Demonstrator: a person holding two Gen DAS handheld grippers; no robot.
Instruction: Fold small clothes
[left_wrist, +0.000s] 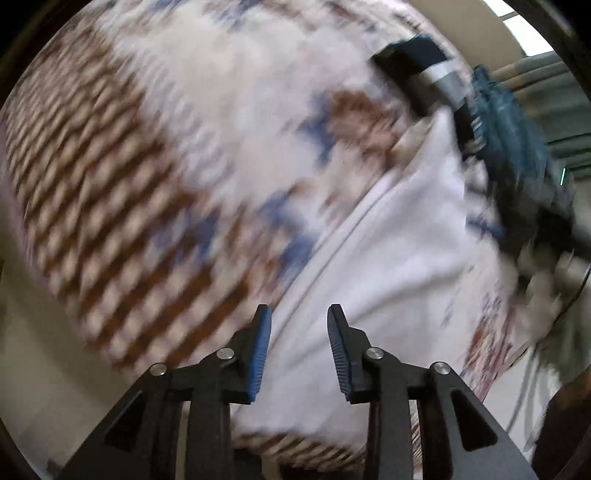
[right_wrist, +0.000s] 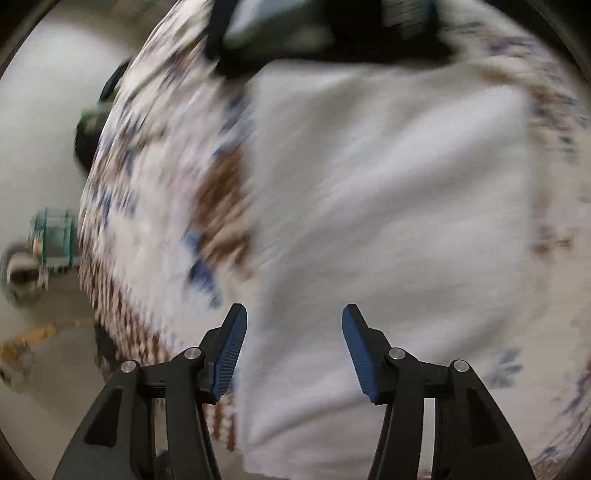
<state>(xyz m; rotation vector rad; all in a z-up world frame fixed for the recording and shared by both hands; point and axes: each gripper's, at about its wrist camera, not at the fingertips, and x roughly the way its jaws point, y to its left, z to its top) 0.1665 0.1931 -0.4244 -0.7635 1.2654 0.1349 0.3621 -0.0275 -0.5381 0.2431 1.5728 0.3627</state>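
A white garment (left_wrist: 388, 258) lies on a patterned cloth, blurred by motion. My left gripper (left_wrist: 299, 314) is open, its fingers apart over the garment's near edge, holding nothing. In the right wrist view the same white garment (right_wrist: 388, 221) fills the middle. My right gripper (right_wrist: 294, 314) is open and empty, fingers wide apart above the garment's near part. The other gripper shows as a dark blurred shape at the far side of the garment in the left wrist view (left_wrist: 509, 147) and in the right wrist view (right_wrist: 314, 33).
The surface is covered by a white cloth with brown and blue patterns (left_wrist: 110, 184), also seen in the right wrist view (right_wrist: 147, 203). Its edge drops to a pale floor (right_wrist: 40, 110), where a teal and grey object (right_wrist: 48, 240) stands at the left.
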